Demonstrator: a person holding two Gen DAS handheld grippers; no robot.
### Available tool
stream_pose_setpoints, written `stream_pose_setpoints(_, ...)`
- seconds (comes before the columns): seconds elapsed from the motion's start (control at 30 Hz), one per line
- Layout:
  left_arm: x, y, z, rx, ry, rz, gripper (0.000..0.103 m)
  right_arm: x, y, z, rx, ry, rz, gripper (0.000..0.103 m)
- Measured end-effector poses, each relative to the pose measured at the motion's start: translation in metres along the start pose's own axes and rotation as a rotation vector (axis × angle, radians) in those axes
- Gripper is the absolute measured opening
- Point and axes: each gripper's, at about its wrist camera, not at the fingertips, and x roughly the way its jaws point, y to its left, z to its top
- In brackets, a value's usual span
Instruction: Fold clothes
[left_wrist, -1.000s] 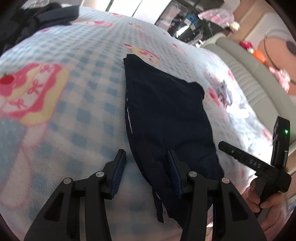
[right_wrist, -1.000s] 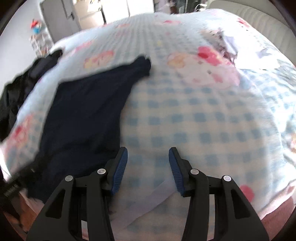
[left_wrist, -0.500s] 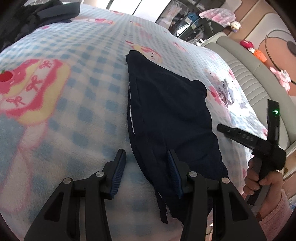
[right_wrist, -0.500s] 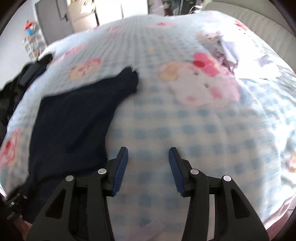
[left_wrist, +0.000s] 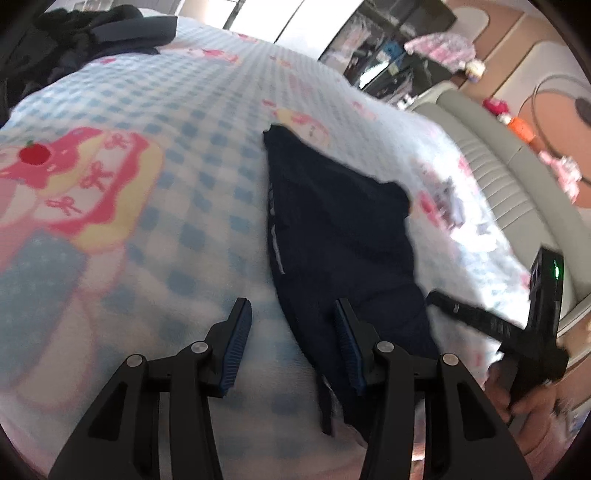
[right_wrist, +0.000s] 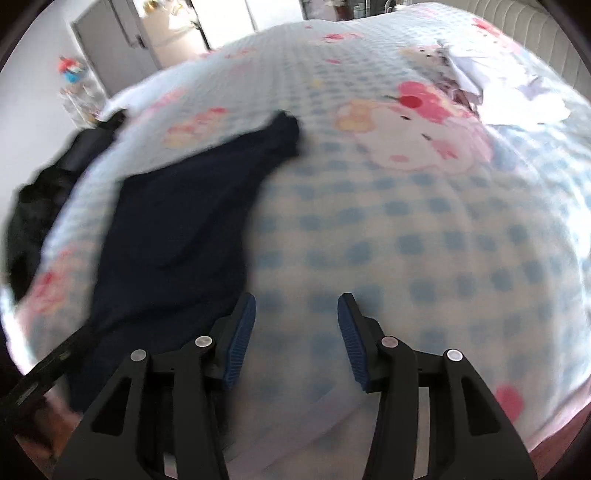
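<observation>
Navy fabric, a dark garment (left_wrist: 343, 243), lies spread roughly flat on the blue-checked blanket (left_wrist: 192, 173) with pink cartoon prints, its narrow far corner pointing away toward the middle of the bed and its near end trailing over the blanket's front edge, where a loose strip like a drawstring dangles. The left gripper (left_wrist: 291, 343) hovers over that near end with its jaws wide apart and nothing between them; one blue pad sits over the cloth, the other over bare blanket, so the garment's left edge runs through the gap. The right gripper (right_wrist: 295, 339) is likewise spread wide and empty, poised above plain blanket just beside the garment's right edge (right_wrist: 243, 266); in the left wrist view its handle and the person's hand show at the lower right. No fold looks begun yet, so the step in hand is probably taking hold of the near end. To do it well, each tool should come down on its own near corner, pinch only the garment's layers and not the fluffy blanket below, and close at matching heights so the hem lifts level. The dangling strip could drag and spoil the fold line, so it is worth tucking in. A heap of dark clothes (left_wrist: 85, 33) sits well apart at the far left.
</observation>
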Motion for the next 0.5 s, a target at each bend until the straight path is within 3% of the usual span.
stream_pose_setpoints(0.1, -0.011, -0.004, -0.009, -0.031, 0.012, -0.095, 0.048, -0.016, 0.012, -0.016, -0.052, 0.001, 0.129, 0.049)
stream_pose_setpoints(0.17, -0.01, -0.012, -0.019, 0.011, 0.034, -0.068, 0.048, -0.012, 0.022, -0.029, -0.084, 0.042, 0.143, 0.05)
stream_pose_setpoints(0.23, -0.008, -0.016, -0.023, 0.059, 0.042, 0.038, 0.048, -0.004, 0.026, -0.043, -0.116, 0.08, 0.103, 0.05)
stream_pose_setpoints(0.3, -0.008, -0.008, -0.022, 0.032, 0.036, 0.107, 0.048, -0.002, 0.021, -0.051, -0.116, 0.084, 0.083, 0.05)
stream_pose_setpoints(0.4, -0.023, 0.009, -0.021, -0.071, -0.02, 0.077, 0.046, -0.018, 0.014, -0.052, -0.081, 0.045, 0.073, 0.05)
stream_pose_setpoints(0.5, -0.033, 0.006, -0.026, -0.095, -0.033, -0.043, 0.046, -0.033, 0.023, -0.052, -0.135, 0.0, 0.047, 0.052)
